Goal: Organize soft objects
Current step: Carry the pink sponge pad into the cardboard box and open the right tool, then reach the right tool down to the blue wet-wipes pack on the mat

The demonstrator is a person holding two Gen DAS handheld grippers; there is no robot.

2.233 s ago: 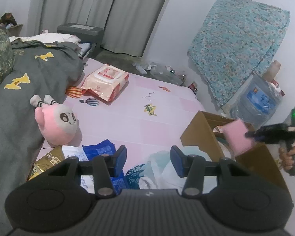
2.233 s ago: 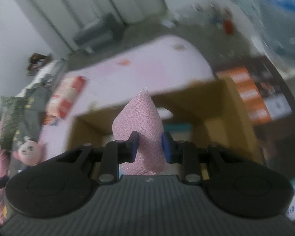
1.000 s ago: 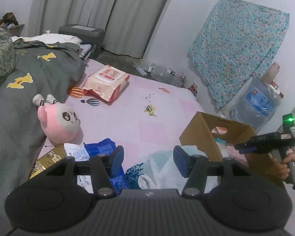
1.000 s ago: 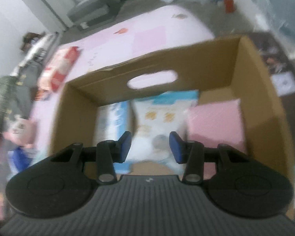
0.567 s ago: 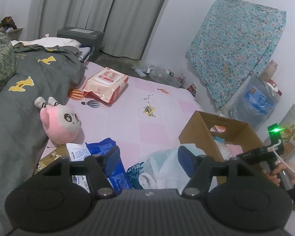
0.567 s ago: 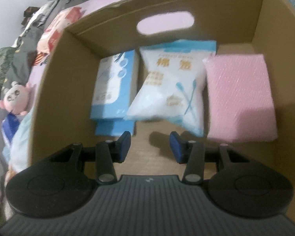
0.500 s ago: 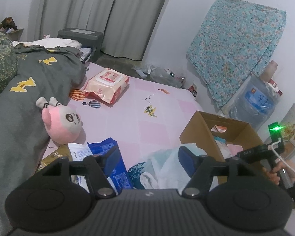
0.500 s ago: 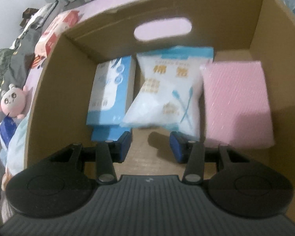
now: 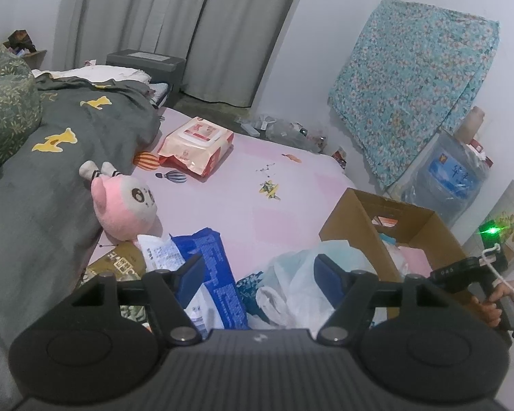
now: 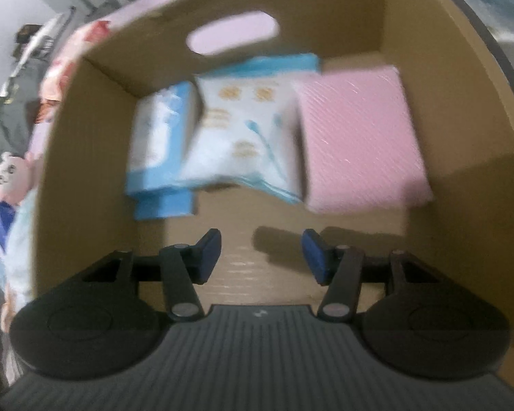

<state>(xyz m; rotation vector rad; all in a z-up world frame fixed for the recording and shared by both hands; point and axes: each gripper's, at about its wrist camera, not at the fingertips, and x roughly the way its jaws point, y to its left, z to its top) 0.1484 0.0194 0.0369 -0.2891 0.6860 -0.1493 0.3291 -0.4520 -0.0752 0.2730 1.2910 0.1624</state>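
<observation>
My right gripper (image 10: 261, 253) is open and empty over the near part of a cardboard box (image 10: 85, 130). Inside the box lie a pink sponge (image 10: 359, 137) at the right, a white cotton-swab pack (image 10: 243, 137) in the middle and a blue tissue pack (image 10: 157, 144) at the left. My left gripper (image 9: 258, 275) is open and empty above a blue packet (image 9: 216, 274) and a pale plastic bag (image 9: 291, 274) on the pink bed sheet. A pink plush toy (image 9: 126, 205) lies further left. The box (image 9: 356, 222) also shows at the right in the left wrist view.
A wet-wipes pack (image 9: 195, 144) lies far on the sheet. A dark grey blanket (image 9: 34, 171) covers the left side. A gold packet (image 9: 120, 260) lies by the plush. A water jug (image 9: 452, 178) and floral cloth (image 9: 411, 85) stand by the right wall.
My right gripper let go of the pink sponge into the box and opened, then drew back a little. My left gripper opened wider and shifted slightly.
</observation>
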